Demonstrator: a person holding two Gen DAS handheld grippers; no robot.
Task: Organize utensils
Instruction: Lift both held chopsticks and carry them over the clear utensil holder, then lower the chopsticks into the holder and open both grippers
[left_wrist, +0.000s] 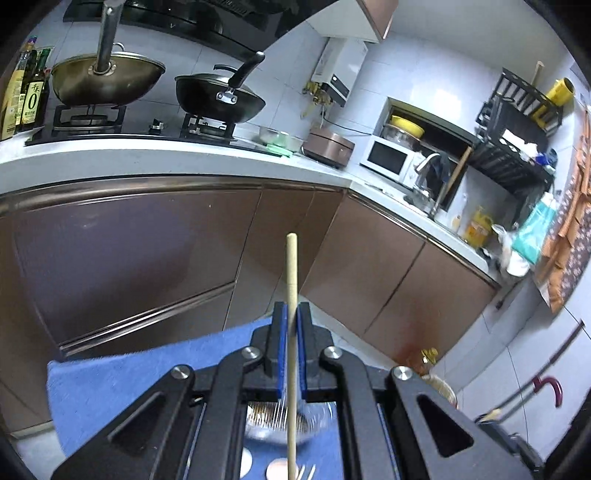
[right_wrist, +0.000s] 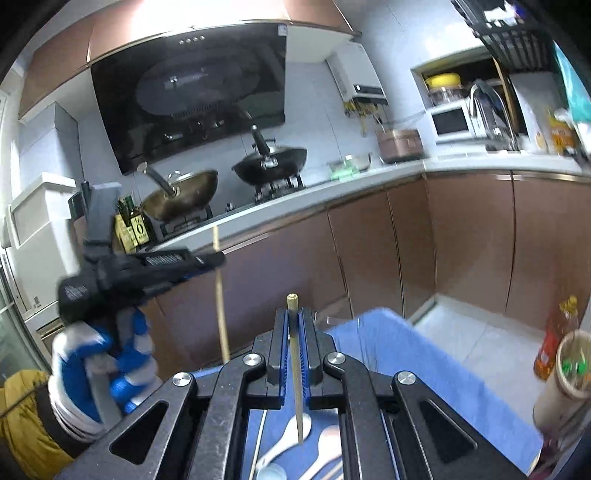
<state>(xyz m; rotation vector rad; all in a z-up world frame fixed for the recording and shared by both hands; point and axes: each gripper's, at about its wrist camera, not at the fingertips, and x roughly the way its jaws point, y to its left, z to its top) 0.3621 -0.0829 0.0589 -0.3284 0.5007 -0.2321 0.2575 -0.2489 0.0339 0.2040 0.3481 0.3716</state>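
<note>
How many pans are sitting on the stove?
2. A brass-coloured wok sits on the left burner with its long handle sticking up, and a black pan sits on the right burner. No others show; the stove's far left edge is cut off.

Ahead of me a brass-coloured wok (left_wrist: 107, 79) and a black wok (left_wrist: 221, 96) sit on separate burners of the gas hob (left_wrist: 110, 125), oil bottles (left_wrist: 26, 96) just left of them. Along the white counter (left_wrist: 147, 158): a brown rice cooker (left_wrist: 328, 144), then a white microwave (left_wrist: 391, 160) in the corner. Brown cabinet doors (left_wrist: 129, 251) run below.
</note>
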